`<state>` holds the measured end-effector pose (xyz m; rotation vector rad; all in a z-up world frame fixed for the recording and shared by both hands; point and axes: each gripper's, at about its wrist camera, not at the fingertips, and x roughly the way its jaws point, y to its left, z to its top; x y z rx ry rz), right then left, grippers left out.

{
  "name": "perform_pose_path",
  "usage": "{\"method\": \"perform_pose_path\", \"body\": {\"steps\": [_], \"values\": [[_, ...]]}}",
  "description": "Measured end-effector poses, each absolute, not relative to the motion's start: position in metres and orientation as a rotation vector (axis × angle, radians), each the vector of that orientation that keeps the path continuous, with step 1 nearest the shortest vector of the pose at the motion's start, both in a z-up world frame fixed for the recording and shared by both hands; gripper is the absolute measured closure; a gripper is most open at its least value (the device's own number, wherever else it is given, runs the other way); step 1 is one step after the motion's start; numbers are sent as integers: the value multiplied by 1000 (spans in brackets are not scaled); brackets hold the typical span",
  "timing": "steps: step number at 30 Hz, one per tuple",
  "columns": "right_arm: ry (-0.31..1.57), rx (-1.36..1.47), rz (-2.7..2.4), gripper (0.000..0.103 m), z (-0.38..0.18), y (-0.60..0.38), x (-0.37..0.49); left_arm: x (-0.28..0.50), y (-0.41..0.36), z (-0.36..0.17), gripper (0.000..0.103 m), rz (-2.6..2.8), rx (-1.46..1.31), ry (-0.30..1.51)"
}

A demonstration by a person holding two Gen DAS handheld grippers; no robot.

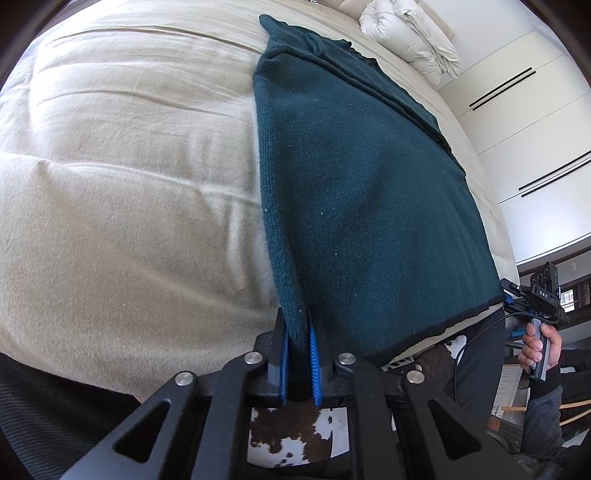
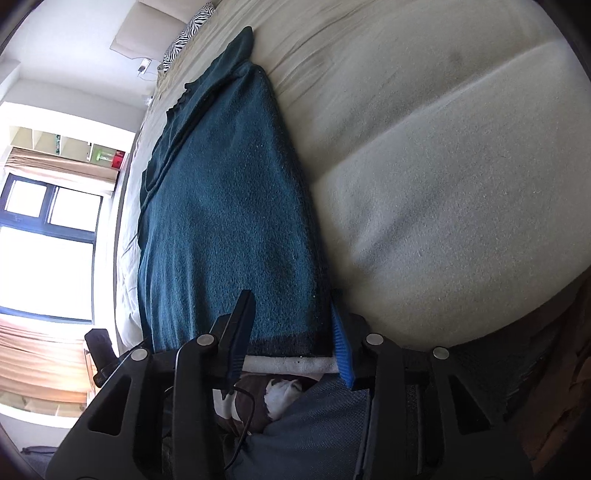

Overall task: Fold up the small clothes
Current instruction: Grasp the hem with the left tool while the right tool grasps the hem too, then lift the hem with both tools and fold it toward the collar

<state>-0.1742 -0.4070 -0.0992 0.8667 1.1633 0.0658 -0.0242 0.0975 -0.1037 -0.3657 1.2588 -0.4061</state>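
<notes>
Where the cream bed cover (image 1: 122, 192) spreads wide and softly creased across both wrist views, a dark teal knitted garment (image 1: 354, 192) lies flat on it, running lengthwise from the near edge of the bed toward the far end, with a second layer of the same fabric showing along one long side. Its dark-trimmed hem (image 1: 443, 328) sits at the near bed edge. At the far end of the bed a white bundled duvet (image 1: 410, 37) rests, and the right wrist view catches a zebra-print pillow (image 2: 186, 35) there. The left hand-held gripper (image 1: 299, 354) has its blue pads pressed together on the near left corner of the garment, the fabric pinched between them. The right hand-held gripper (image 2: 291, 339) straddles the hem at the opposite corner; one blue pad (image 2: 341, 350) lies against the garment's side edge while the other finger stands over the cloth, and a gap remains between them. A person's hand (image 1: 535, 343) holds the right tool's handle in the left wrist view.
</notes>
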Motion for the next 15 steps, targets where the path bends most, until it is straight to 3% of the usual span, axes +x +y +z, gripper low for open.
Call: {"method": "perform_pose_path", "body": {"steps": [2, 6, 15], "values": [[1163, 861, 69, 75, -100, -406, -176, -25, 99, -104, 93, -410, -372, 1258], [1160, 830, 56, 94, -97, -404, -178, -26, 101, -102, 95, -414, -389, 1250], [1030, 821, 81, 97, -63, -399, -176, -24, 120, -80, 95, -471, -572, 1154]]}}
